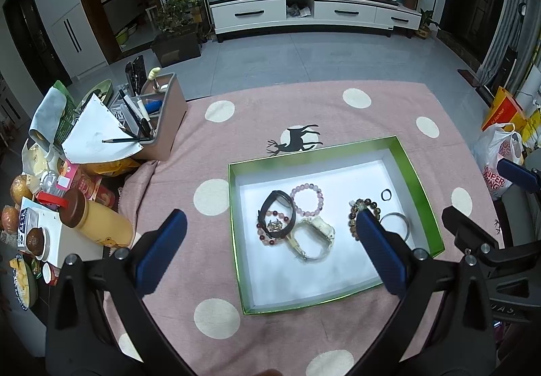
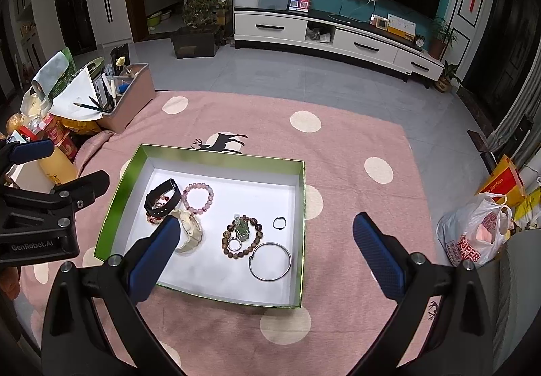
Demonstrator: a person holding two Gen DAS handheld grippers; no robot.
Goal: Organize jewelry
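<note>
A green-rimmed box (image 1: 416, 180) (image 2: 219, 153) with a white floor sits on the pink spotted cloth. Inside lie a black band (image 2: 162, 197), a pink bead bracelet (image 2: 198, 198), a cream watch (image 2: 189, 234), a brown bead bracelet (image 2: 241, 234), a silver bangle (image 2: 270, 261) and a small black ring (image 2: 279, 222). My left gripper (image 1: 270, 217) hovers open over the box's near side, and one of its fingers hides part of the brown beads (image 1: 372, 205). My right gripper (image 2: 267, 222) hangs open above the box's near right part. Neither holds anything.
A pink desk organizer (image 1: 162, 126) with pens stands at the cloth's far left corner. A yellow bottle (image 1: 101, 224), food packets and paper crowd the left edge. A white plastic bag (image 2: 473, 234) sits off the cloth to the right.
</note>
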